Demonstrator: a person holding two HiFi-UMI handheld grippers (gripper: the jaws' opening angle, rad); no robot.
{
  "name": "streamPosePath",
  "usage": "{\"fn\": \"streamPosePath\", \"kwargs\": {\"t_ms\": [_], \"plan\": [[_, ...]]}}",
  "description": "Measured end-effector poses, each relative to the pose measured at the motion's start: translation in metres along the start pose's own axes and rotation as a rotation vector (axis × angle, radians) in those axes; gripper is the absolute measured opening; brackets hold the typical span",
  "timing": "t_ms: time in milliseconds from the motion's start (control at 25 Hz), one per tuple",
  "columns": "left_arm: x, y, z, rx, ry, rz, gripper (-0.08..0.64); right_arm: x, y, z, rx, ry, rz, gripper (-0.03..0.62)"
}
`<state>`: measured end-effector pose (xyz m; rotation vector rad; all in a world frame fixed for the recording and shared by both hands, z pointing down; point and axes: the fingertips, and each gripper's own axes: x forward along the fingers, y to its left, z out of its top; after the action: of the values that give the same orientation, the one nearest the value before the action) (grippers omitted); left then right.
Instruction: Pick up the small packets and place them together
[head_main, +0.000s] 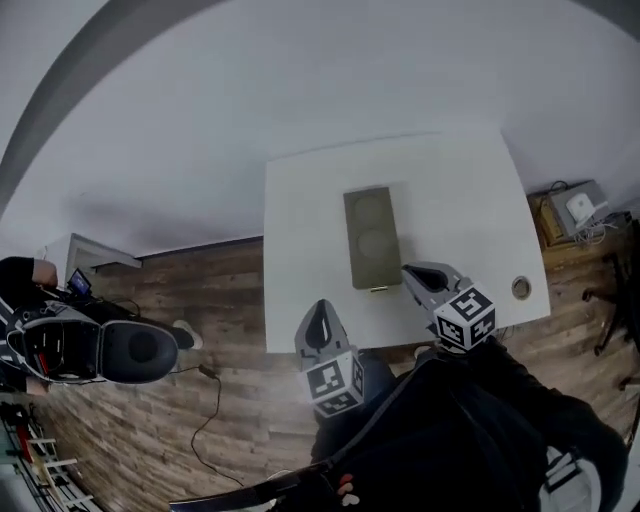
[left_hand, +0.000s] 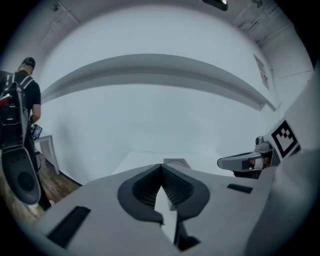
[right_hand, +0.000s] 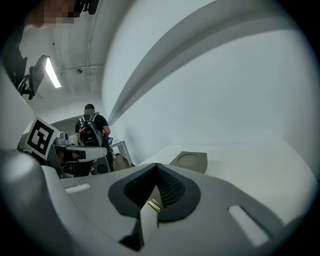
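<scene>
A white table (head_main: 450, 190) carries an olive-grey tray (head_main: 370, 238) with two round hollows; no small packets show in any view. My left gripper (head_main: 319, 312) hangs over the table's front edge, below and left of the tray, jaws together and empty. My right gripper (head_main: 408, 270) points at the tray's near right corner, jaws closed with nothing between them. In the left gripper view the left gripper (left_hand: 161, 167) faces the tray (left_hand: 175, 162), with the right gripper (left_hand: 235, 162) beside it. In the right gripper view the right gripper (right_hand: 157, 167) sits left of the tray (right_hand: 191, 161).
A person with a backpack (head_main: 60, 340) stands on the wooden floor at far left by a small white stand (head_main: 85, 255). A round grommet (head_main: 521, 288) sits near the table's front right corner. A box of devices (head_main: 575, 210) lies right of the table. A cable (head_main: 210, 400) trails on the floor.
</scene>
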<state>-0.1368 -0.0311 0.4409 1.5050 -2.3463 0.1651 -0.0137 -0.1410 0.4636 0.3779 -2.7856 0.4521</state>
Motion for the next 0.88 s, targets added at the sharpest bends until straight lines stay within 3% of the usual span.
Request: {"fn": "streamPosePath", "kwargs": {"t_ms": [200, 560, 720, 880], "plan": [[0.039, 0.024, 0.007, 0.046, 0.038, -0.154, -0.002, 0.011, -0.002, -0.008, 0.043, -0.007, -0.199, 0.0], [0.067, 0.021, -0.008, 0.102, 0.096, -0.384, -0.002, 0.004, 0.001, -0.031, 0.118, -0.041, -0.446, 0.005], [0.069, 0.018, -0.019, 0.138, 0.135, -0.444, -0.002, 0.0, 0.006, -0.041, 0.146, -0.029, -0.506, 0.021], [0.075, 0.015, -0.036, 0.155, 0.174, -0.472, -0.002, 0.01, 0.016, -0.062, 0.172, 0.042, -0.487, 0.058]]}}
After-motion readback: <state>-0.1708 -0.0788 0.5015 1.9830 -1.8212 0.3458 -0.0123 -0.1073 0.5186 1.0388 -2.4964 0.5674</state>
